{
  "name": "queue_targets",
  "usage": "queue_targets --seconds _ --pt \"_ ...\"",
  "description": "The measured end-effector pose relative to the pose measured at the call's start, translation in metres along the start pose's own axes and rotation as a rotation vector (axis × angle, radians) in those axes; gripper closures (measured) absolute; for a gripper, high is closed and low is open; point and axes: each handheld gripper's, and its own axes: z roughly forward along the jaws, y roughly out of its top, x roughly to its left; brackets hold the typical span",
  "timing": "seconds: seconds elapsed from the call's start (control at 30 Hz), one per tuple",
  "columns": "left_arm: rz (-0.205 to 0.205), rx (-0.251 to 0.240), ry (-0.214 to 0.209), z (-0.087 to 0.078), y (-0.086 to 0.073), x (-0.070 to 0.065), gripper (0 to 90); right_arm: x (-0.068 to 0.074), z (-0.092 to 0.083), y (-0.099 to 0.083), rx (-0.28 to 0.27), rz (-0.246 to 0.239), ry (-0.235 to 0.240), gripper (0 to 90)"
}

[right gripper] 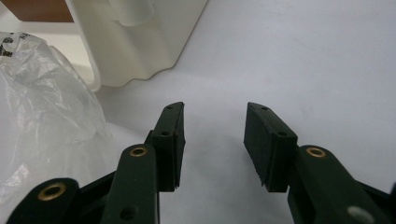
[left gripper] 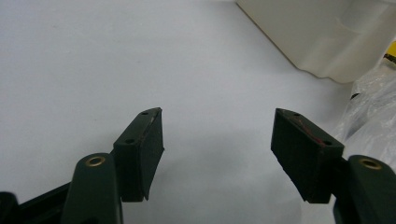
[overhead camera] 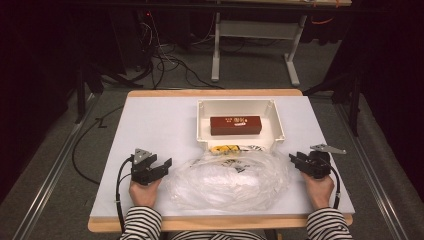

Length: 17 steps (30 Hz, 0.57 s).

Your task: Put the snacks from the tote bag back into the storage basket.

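Striped sleeves at the near edge, cut off by the frame, with a hand behind each gripper. Left gripper point(overhead camera: 162, 164) resting on the white table point(overhead camera: 150, 125), jaws spread wide, nothing but bare tabletop between them. Right gripper point(overhead camera: 296, 159) likewise released, jaws apart over bare table, grasping nothing. Between the two, a crumpled clear plastic bag point(overhead camera: 230, 177) lying on the table, just beside each gripper yet not visibly touched by either; black print on its film too small and creased to read. Beyond the bag, partly hidden under its far folds, a yellow-and-black packet point(overhead camera: 223, 148), its lettering illegible. Farther on, a white open-topped plastic box point(overhead camera: 240, 104), its near wall touching or nearly touching the bag. Inside, a long brown carton point(overhead camera: 236, 125) lying flat, with pale characters on the top face, too small to make out. At the far end, dark floor, cables point(overhead camera: 160, 55) and a grey stand frame point(overhead camera: 255, 30), dim and hard to resolve.
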Motion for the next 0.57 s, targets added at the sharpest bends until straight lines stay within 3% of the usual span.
queue_targets --seconds 0.57 --pt "0.022 -0.003 0.001 -0.0006 -0.0008 -0.0024 34.9 0.0005 0.0008 -0.0001 0.007 0.002 -0.013 54.8"
